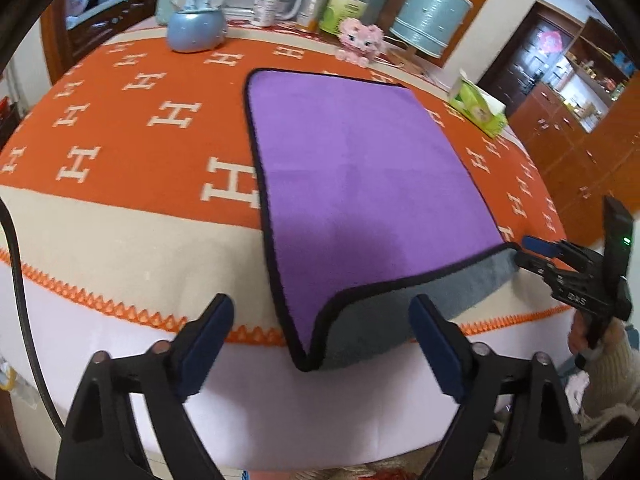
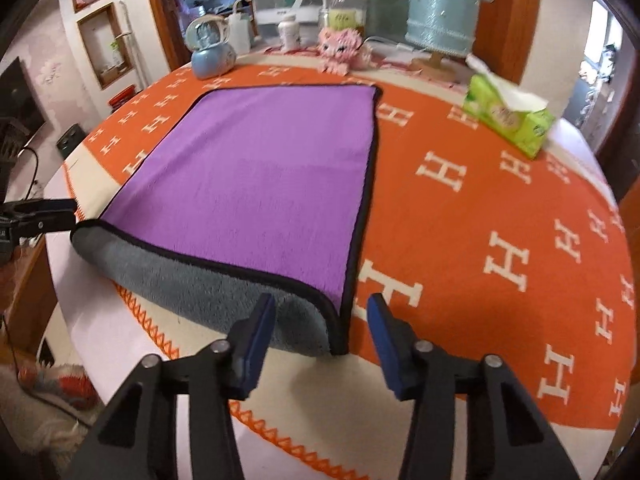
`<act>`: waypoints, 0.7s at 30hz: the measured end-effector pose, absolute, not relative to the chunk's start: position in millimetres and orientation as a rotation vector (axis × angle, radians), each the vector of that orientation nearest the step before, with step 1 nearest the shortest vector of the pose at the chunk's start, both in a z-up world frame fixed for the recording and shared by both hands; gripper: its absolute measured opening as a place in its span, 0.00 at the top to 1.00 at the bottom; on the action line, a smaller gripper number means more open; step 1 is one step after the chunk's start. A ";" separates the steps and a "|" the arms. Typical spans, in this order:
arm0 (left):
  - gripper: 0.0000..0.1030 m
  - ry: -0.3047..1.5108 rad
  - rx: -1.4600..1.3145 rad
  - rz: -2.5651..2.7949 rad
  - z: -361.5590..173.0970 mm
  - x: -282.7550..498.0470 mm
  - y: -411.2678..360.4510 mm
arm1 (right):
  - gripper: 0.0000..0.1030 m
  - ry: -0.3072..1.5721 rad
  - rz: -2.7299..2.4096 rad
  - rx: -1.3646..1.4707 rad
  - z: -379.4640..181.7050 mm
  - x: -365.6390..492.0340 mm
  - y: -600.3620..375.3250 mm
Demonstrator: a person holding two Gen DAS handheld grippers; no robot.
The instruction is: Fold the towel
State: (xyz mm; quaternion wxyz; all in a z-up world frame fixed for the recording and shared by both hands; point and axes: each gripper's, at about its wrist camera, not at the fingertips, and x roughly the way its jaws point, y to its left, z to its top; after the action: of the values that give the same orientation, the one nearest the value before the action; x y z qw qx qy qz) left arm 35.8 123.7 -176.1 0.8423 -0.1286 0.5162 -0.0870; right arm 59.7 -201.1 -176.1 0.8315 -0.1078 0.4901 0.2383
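Note:
A purple towel with black trim and a grey underside lies flat on the orange table cover. Its near edge hangs over the table's front and shows grey. My left gripper is open, its jaws wide on either side of the towel's near left corner, not touching it. My right gripper is open around the near right corner of the towel. It also shows in the left wrist view, at the towel's right corner. The left gripper's fingers show in the right wrist view.
At the table's far edge stand a blue snow globe, a pink toy, bottles and a pale blue lamp. A green tissue box sits at the right. A black cable hangs at the left.

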 end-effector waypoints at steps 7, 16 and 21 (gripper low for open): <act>0.38 1.139 -0.280 -0.247 -184.1 38.8 123.2 | 0.67 1.057 0.540 -0.238 -178.7 66.2 -204.6; 0.44 1.158 -0.247 -0.302 -184.5 41.3 118.0 | 0.70 1.058 0.607 -0.267 -177.7 66.0 -194.7; 0.60 1.178 -0.233 -0.326 -185.5 42.4 115.5 | 0.78 1.078 0.625 -0.247 -178.8 68.7 -196.6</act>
State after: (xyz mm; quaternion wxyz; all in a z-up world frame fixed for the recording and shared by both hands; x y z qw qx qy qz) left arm 42.5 115.5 -185.5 0.8126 -0.1089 0.5519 -0.1526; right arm 68.7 -196.6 -178.8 0.8050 -0.1152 0.5034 0.2921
